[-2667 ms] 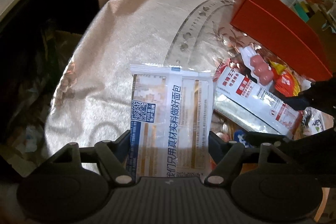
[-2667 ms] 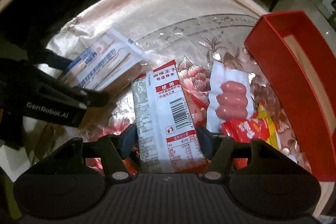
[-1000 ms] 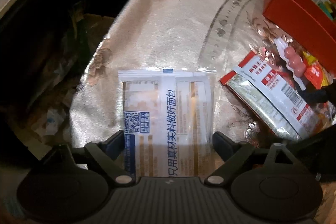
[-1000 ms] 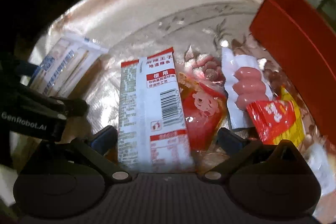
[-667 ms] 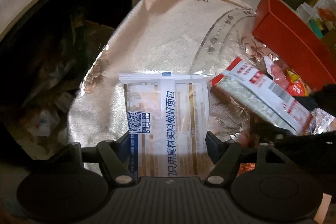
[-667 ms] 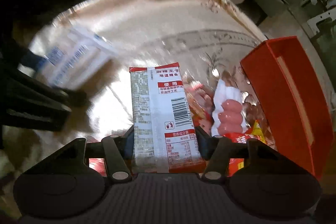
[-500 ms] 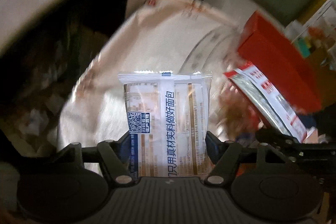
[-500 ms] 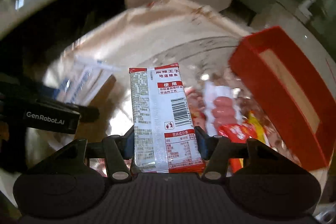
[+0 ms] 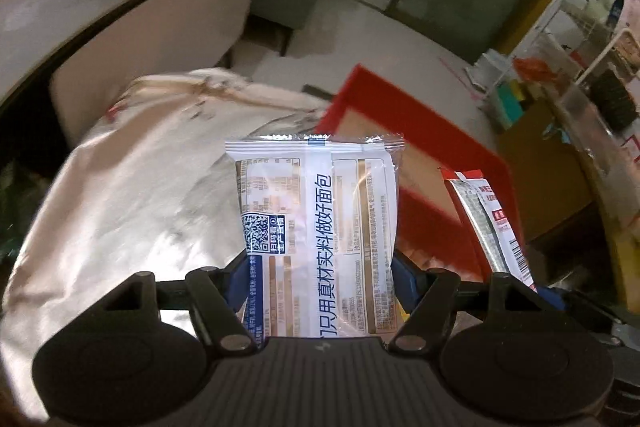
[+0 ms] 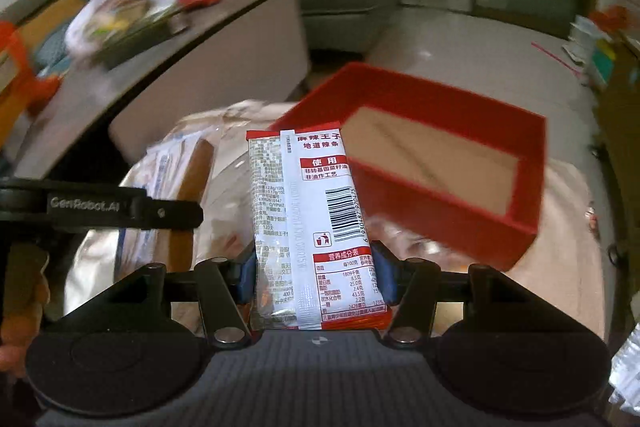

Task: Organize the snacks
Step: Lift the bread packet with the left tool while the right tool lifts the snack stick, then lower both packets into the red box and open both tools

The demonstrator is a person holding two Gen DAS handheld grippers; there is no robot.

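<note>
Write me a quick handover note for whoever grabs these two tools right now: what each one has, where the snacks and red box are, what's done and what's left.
Left tool: shut on the white bread packet, held off the table.
Right tool: shut on the red-and-white spicy strip packet, also in the air.
Red box: open, nothing seen in it, on the foil-covered table, ahead and to the right of both tools.
Done: both packets picked up.
Left: put both packets into the box. Other snacks are not visible now; check the table near the box.

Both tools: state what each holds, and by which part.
Left tool grips the white bread packet across its lower end. Right tool grips the red-and-white spicy-strip packet across its lower end.
</note>
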